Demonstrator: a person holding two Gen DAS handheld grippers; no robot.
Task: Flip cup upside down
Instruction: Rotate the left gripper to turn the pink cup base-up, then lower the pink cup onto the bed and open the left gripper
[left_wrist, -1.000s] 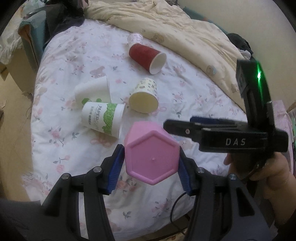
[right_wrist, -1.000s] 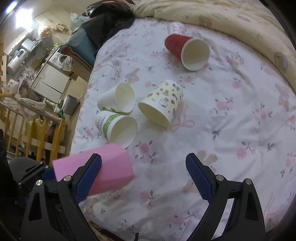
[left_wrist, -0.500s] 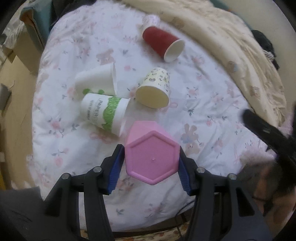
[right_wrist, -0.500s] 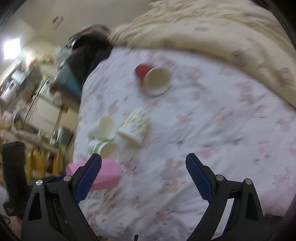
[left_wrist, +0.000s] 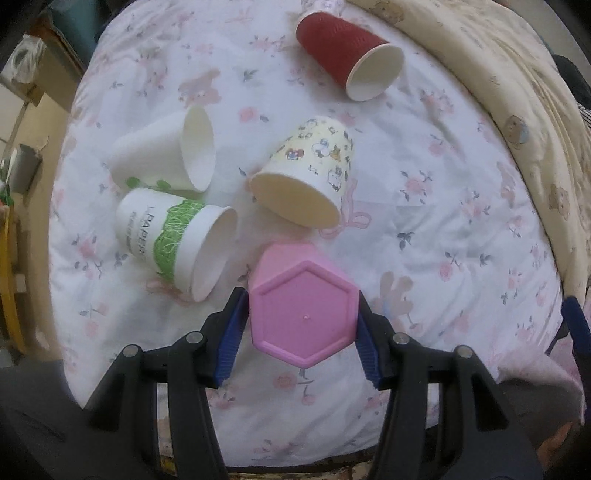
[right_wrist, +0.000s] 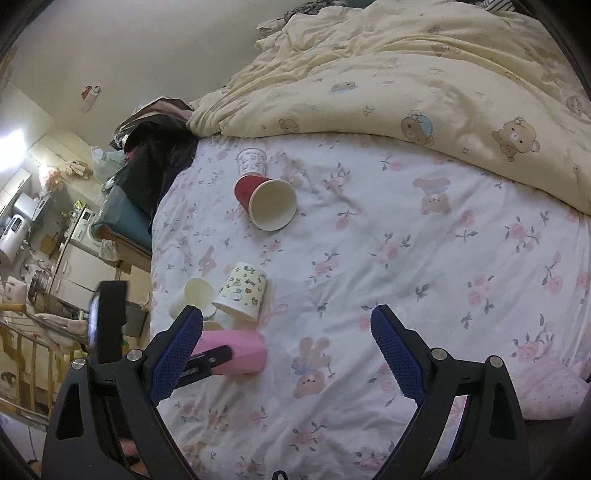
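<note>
My left gripper (left_wrist: 301, 325) is shut on a pink hexagonal cup (left_wrist: 303, 306), its flat base facing the camera, held low over the flowered bedsheet (left_wrist: 461, 221). In the right wrist view the pink cup (right_wrist: 236, 350) lies sideways in the left gripper at the bed's near left edge. My right gripper (right_wrist: 286, 354) is open and empty, above the sheet to the right of the pink cup. Its blue fingertip (left_wrist: 576, 325) shows at the right edge of the left wrist view.
Several paper cups lie on their sides beyond the pink cup: a green-printed one (left_wrist: 177, 240), a plain white one (left_wrist: 170, 155), a cartoon-printed one (left_wrist: 306, 181) and a red one (left_wrist: 347, 62). A small upright cup (right_wrist: 252, 161) stands behind the red cup. A yellow duvet (right_wrist: 424, 85) covers the far side.
The left gripper has carried the pink cup lower and closer to the sheet. The right gripper has pulled back and to the right, away from the cups.
</note>
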